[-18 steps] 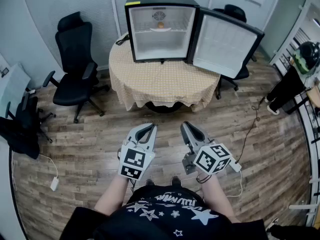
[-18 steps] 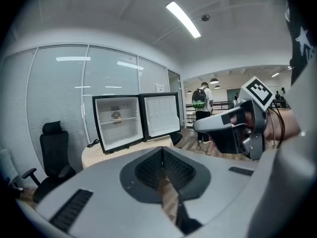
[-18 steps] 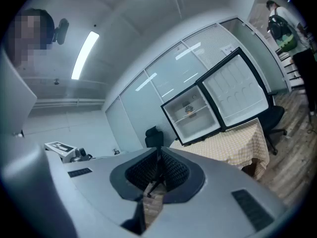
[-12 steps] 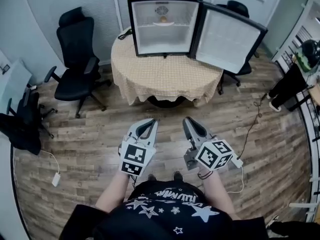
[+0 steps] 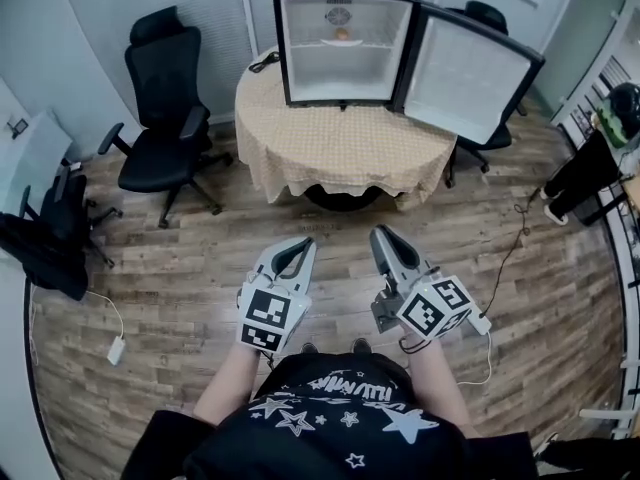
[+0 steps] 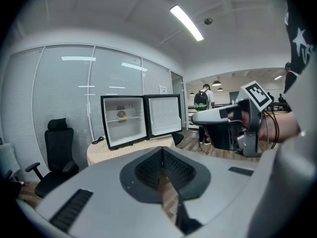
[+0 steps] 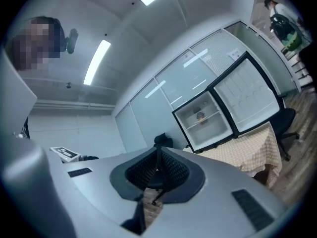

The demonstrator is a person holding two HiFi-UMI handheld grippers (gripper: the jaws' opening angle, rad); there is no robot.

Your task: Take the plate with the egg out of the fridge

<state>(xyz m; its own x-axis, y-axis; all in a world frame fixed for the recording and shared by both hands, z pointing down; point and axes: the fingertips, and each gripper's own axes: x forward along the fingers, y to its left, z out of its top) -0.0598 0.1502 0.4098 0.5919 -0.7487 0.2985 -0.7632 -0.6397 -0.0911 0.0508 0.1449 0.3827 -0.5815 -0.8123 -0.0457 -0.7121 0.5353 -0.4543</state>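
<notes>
**Both tools shut & empty, plate w/ egg in the fridge**

Person stands on the wood floor [image 5: 150, 298], well back from the round worktop [image 5: 340, 158] w/ its tan cloth. Small black fridge [image 5: 345, 38] sits on the far part of the worktop, its door [image 5: 470, 73] swung wide to the right. The plate with the egg [image 5: 342, 38] is inside on the upper shelf, towards the back. It's small in every view, so no detail beyond a pale plate w/ sth orange-ish on it.

Left tool [image 5: 302, 243] is held low in front of the body, pointing toward the worktop; jaws are pressed together, nothing betw. them. Right tool [image 5: 381, 232] is alongside, near the left but not touching; jaws also together, nothing gripped. Both are well apart from the fridge.

Black office chair [image 5: 165, 138] stands left of the worktop, a second one [image 5: 485, 18] behind the open door. Another person [image 5: 590, 158] stands at the room's right edge.
</notes>
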